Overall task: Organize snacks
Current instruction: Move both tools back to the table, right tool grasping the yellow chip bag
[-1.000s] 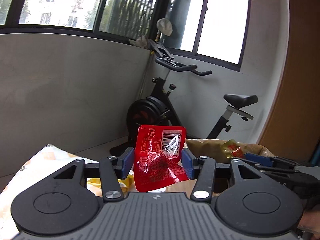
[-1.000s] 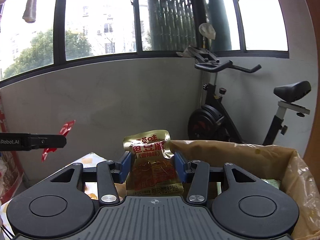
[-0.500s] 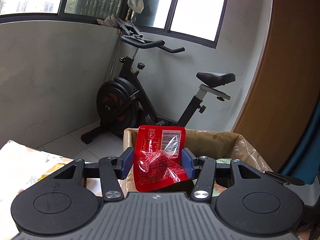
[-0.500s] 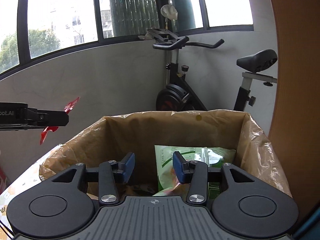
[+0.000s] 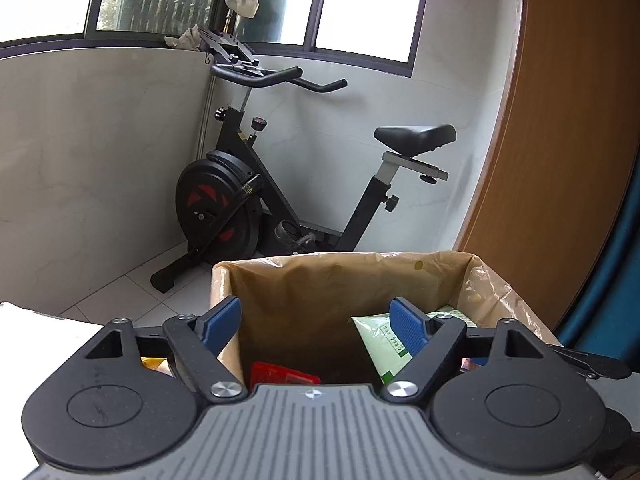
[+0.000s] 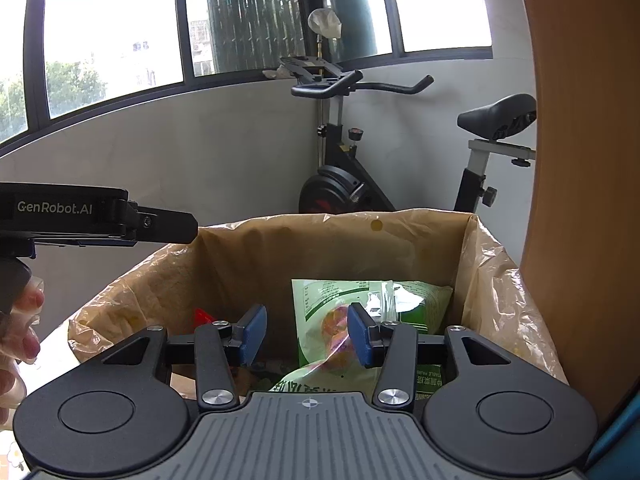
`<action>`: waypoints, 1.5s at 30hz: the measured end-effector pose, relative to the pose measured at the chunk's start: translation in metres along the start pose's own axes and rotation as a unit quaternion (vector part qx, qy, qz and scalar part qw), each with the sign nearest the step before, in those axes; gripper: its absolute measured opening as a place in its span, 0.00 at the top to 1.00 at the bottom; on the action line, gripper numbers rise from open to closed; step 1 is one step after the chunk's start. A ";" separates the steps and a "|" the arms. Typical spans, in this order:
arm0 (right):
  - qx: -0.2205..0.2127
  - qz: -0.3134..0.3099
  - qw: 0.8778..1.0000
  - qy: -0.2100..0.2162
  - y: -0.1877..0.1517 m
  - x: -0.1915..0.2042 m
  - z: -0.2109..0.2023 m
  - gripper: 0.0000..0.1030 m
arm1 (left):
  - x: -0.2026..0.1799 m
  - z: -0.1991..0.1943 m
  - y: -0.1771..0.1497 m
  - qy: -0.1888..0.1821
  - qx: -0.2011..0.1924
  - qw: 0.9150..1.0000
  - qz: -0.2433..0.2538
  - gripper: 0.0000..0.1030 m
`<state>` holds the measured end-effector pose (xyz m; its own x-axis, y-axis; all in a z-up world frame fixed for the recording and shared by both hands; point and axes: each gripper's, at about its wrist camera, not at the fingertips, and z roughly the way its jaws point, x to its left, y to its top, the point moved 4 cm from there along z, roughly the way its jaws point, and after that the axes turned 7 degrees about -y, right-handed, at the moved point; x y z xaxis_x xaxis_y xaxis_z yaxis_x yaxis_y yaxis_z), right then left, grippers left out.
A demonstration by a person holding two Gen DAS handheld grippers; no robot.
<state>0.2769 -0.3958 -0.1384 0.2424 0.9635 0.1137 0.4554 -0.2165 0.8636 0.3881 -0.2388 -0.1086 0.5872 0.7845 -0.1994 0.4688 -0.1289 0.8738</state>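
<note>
Left gripper: we see its blue-padded jaws spread wide, nothing between them. It hangs above the near left part of the box, a cardboard carton lined with a clear plastic bag.

Right gripper: jaws parted, narrower than the left, nothing clamped. It sits over the near edge of the same box, fingers aimed toward the far wall of the carton.

From the right wrist view we note the left gripper's side reaching in from the left, level with the box's left rim; the person's hand shows at the left edge below it.

Inside the box: a red packet lies low near the left wall, partly hidden by the left gripper's body. Only a red corner of it shows in the right view. Green snack bags stand against the right half, one leaning upright toward the far right corner, another lying nearer the front edge.

Beyond the box: an exercise bike stands on the tiled floor against the pale wall, windows above it. A wooden panel rises at the right.
</note>
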 end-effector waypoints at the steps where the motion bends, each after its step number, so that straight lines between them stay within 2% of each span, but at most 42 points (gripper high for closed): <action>1: -0.001 0.000 1.000 0.002 0.001 0.003 -0.001 0.59 | 0.006 -0.008 0.000 0.004 -0.002 1.000 -0.002 0.19; 4: -0.006 -0.004 1.000 0.014 0.005 0.015 -0.004 0.59 | 0.029 -0.028 0.001 0.018 -0.010 1.000 -0.005 0.19; 8: -0.013 -0.010 0.999 0.035 0.014 0.040 -0.006 0.58 | 0.072 -0.066 0.007 0.069 -0.023 0.997 0.006 0.19; 12: -0.024 -0.013 0.998 0.059 0.028 0.072 -0.008 0.58 | 0.120 -0.110 0.010 0.123 -0.032 0.992 0.009 0.19; 17: -0.030 -0.018 0.994 0.099 0.043 0.122 -0.008 0.56 | 0.172 -0.159 0.006 0.172 -0.038 0.984 -0.006 0.19; 21: -0.036 -0.032 0.991 0.129 0.048 0.168 -0.005 0.52 | 0.203 -0.190 0.000 0.194 -0.041 0.980 -0.026 0.19; 24: -0.027 -0.035 0.988 0.148 0.047 0.197 0.006 0.46 | 0.222 -0.205 -0.008 0.201 -0.040 0.978 -0.031 0.19; 29: 0.007 -0.045 0.988 0.145 0.030 0.240 0.035 0.42 | 0.245 -0.216 -0.032 0.203 -0.035 0.978 -0.039 0.20; 30: 0.014 -0.048 0.989 0.139 0.023 0.249 0.042 0.38 | 0.250 -0.216 -0.039 0.201 -0.031 0.978 -0.044 0.20; 33: 0.034 -0.059 0.990 0.126 0.005 0.268 0.064 0.34 | 0.261 -0.208 -0.054 0.198 -0.020 0.978 -0.060 0.20; 38: 0.061 -0.112 0.987 0.099 -0.015 0.292 0.115 0.31 | 0.281 -0.194 -0.076 0.190 -0.018 0.977 -0.097 0.21; 39: 0.066 -0.115 0.987 0.093 -0.016 0.296 0.127 0.28 | 0.286 -0.191 -0.080 0.191 -0.019 0.976 -0.103 0.21; 40: 0.070 -0.112 0.987 0.088 -0.017 0.298 0.137 0.20 | 0.289 -0.186 -0.081 0.193 -0.019 0.975 -0.107 0.21; 42: 0.079 -0.090 0.990 0.074 -0.016 0.299 0.161 0.11 | 0.297 -0.177 -0.084 0.196 -0.018 0.974 -0.113 0.22; 45: 0.103 -0.049 0.992 0.056 -0.015 0.294 0.197 0.08 | 0.309 -0.159 -0.090 0.188 -0.013 0.974 -0.125 0.30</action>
<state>0.5103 -0.1407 -0.2143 0.0971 0.9904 0.0983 0.6402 -0.1378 0.7557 0.4227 0.1118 -0.1788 0.1710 0.9569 -0.2348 0.5464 0.1062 0.8308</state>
